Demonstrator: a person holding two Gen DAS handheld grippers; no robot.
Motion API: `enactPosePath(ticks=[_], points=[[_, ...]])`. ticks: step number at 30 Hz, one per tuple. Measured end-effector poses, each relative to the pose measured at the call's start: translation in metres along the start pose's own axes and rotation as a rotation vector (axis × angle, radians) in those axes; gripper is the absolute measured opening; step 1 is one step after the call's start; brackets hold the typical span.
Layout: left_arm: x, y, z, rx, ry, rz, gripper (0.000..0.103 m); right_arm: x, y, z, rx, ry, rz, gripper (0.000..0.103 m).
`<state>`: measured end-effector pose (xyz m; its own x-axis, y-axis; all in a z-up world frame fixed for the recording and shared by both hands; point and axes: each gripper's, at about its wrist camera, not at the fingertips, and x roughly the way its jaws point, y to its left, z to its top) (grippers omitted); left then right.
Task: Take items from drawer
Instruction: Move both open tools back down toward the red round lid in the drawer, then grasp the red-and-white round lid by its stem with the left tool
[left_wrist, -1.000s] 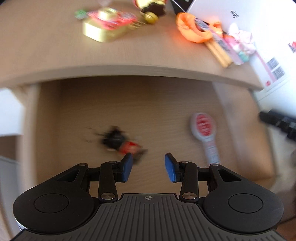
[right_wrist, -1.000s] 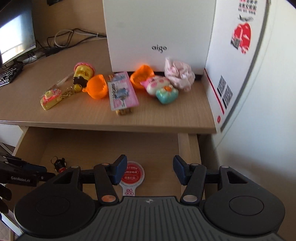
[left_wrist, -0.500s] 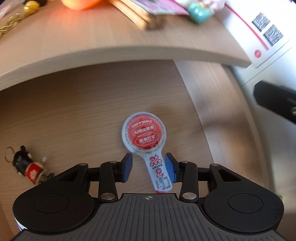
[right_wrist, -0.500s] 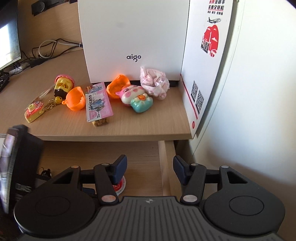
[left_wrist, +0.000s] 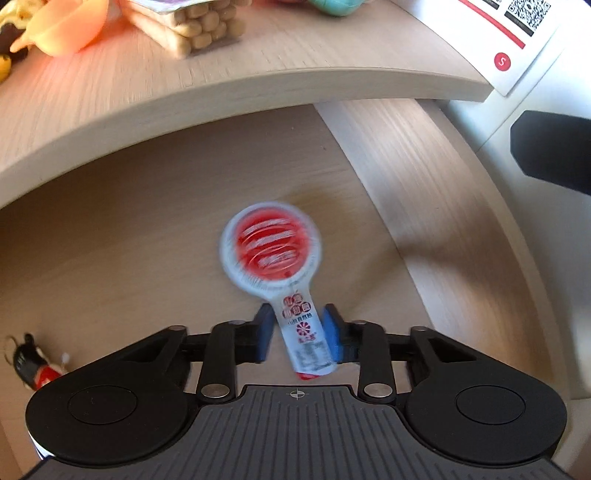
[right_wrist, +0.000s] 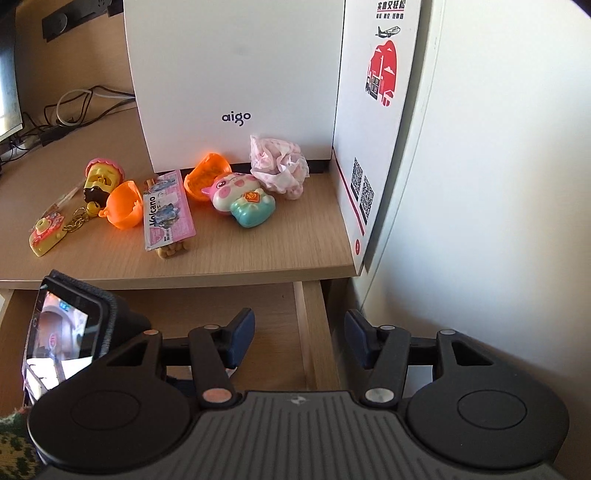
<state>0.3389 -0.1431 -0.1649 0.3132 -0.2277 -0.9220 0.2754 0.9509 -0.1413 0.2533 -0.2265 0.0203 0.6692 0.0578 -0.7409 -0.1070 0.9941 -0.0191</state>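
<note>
Now left gripper (left_wrist: 298, 332) closing around handle of paddle-shaped red-white packet (left_wrist: 272, 254) on drawer floor (left_wrist: 129, 240), pads near touching; right gripper (right_wrist: 300, 338) part-open, empty, over drawer edge.

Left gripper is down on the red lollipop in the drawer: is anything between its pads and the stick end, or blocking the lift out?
Nothing visible. The left gripper is closing with the lollipop wrapper's stem between its pads. The drawer floor around it is bare; the keychain figure lies far off. Only the desk edge overhangs beyond.
</note>
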Motion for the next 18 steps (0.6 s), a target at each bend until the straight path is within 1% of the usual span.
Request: enactPosePath(ticks=[1,4,7,10,13,14,15,18], points=[[0.0,0.002,0.0,-0.003,0.005,0.001,0.026,0.0,0.0,0.0,0.0,0.0,0.0,0.054],[-0.003,0.011,-0.001,-0.018,0.027,-0.025,0.026,0.0,0.0,-0.001,-0.002,0.001,-0.002,0.054],[-0.013,0.02,-0.008,0.012,0.054,-0.056,0.026,0.0,0.0,-0.001,-0.001,0.002,0.0,0.054],[-0.037,0.038,-0.018,0.008,0.06,-0.115,0.024,0.0,-0.001,0.001,0.005,0.0,0.007,0.054],[-0.069,0.064,-0.032,0.001,0.037,-0.161,0.02,0.004,0.0,0.003,0.008,0.018,0.02,0.055],[-0.079,0.072,-0.038,-0.01,0.031,-0.169,0.012,0.006,0.002,0.002,0.007,0.031,0.029,0.055],[-0.091,0.082,-0.045,-0.025,0.021,-0.174,0.009,0.008,0.005,0.001,0.002,0.045,0.042,0.055],[-0.121,0.111,-0.066,-0.081,-0.004,-0.178,0.009,0.013,0.02,-0.004,-0.036,0.091,0.094,0.055]])
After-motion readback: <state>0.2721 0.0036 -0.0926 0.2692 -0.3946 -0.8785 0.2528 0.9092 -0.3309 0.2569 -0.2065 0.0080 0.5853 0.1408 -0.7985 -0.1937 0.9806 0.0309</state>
